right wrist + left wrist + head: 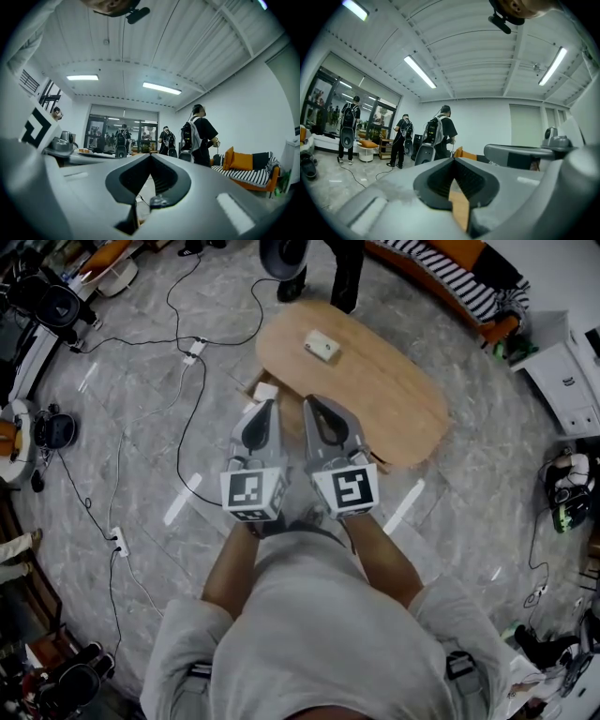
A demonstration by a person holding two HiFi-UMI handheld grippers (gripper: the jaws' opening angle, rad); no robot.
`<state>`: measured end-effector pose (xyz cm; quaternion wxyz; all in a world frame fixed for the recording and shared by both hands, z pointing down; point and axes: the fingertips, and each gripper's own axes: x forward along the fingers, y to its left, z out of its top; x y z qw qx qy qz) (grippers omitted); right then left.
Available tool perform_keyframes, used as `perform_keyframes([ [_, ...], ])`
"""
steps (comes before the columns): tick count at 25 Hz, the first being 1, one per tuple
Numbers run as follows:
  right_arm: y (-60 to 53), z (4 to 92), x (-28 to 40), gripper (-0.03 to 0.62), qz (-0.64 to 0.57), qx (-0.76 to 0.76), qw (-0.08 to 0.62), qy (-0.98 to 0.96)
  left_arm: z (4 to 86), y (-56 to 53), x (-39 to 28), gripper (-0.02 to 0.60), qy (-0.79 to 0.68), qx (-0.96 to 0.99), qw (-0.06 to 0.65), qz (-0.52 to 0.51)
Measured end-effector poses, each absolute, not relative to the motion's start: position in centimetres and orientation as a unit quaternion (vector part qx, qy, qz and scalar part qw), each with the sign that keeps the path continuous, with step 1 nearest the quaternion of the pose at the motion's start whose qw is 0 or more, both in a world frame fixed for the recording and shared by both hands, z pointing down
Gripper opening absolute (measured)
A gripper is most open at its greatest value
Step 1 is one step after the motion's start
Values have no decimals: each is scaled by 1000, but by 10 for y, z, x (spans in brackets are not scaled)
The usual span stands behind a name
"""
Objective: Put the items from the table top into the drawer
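The grey stone floor [141, 456] takes up most of my head view, and it lies open to the left of the table apart from a white power strip [194, 351]. The oval wooden table [394, 399] stands ahead of me, its long axis running from upper left to lower right across the view. A person [347, 273] stands just past its far edge and a striped sofa [450, 277] sits beyond its right end. I hold both grippers level and side by side over the table's near left edge, pointing across it. The left gripper [265, 411] has its jaws pressed together with nothing between them, and its own view looks out over the room at standing people wearing backpacks [440, 133]. The right gripper [310, 404] is likewise closed tight and empty. The task's thing I can make out is a small pale block [322, 346], lying flat on the tabletop towards the left end, well ahead of both gripper tips. Its long side slants roughly with the table's length. Bare wood stretches from it to the right end, and it sits nearer the far edge than the near one. A smaller white thing [266, 390] shows at the table's near left edge, just ahead of the left gripper's tips. I cannot tell whether it lies in a drawer.
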<state>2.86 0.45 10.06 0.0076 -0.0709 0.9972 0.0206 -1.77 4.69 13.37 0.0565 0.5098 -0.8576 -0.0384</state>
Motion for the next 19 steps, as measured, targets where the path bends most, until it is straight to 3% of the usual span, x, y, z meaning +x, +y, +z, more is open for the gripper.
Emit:
perform_keyframes([
  [19, 6, 94, 36, 6, 25, -76, 14, 997, 122, 43, -6, 20, -852, 521, 37, -15],
])
